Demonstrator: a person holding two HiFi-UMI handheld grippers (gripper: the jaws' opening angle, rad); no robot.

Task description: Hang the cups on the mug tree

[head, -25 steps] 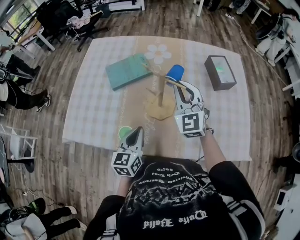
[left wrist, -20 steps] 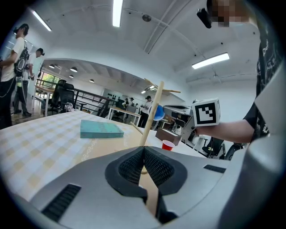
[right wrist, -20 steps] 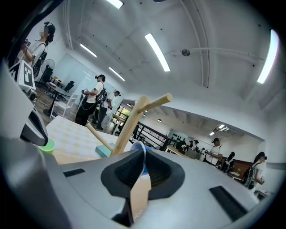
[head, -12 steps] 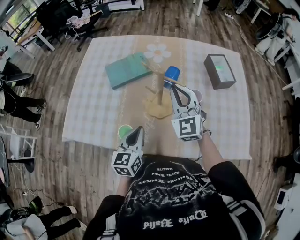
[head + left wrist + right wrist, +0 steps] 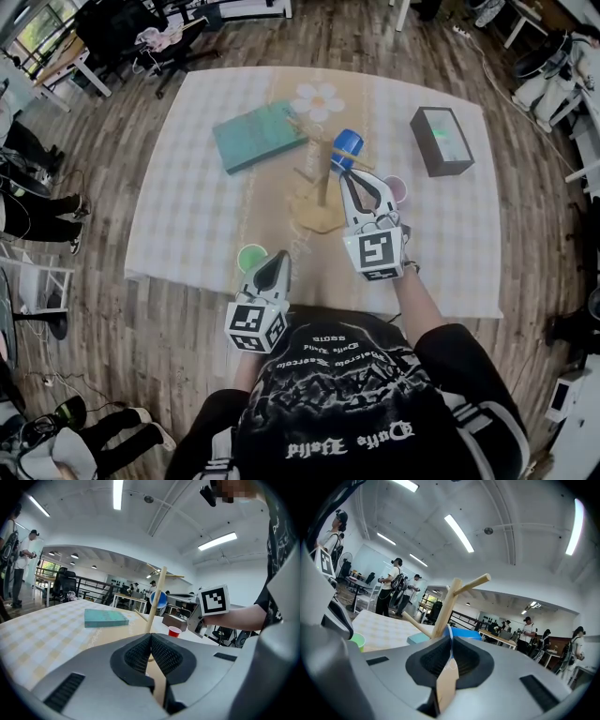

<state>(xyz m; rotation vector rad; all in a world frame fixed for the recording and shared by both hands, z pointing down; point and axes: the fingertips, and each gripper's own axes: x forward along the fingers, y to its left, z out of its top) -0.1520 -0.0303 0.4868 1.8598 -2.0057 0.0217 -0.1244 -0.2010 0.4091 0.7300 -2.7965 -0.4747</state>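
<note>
Only the right gripper view shows the right claw [image 5: 450,644] pinching the blue cup [image 5: 467,633] (left claw [image 5: 151,643] closed, empty).

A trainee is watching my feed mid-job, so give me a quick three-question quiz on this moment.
1. Fill in: the green cup stands on the checked cloth right beside the tip of the ____ gripper.
2. Which cup does the right gripper pinch by its rim, next to the mug tree? A. green cup B. blue cup C. pink cup
3. True or false: the left gripper is shut with nothing between its jaws.

Key: 1 left; 2 B; 3 true.
</note>
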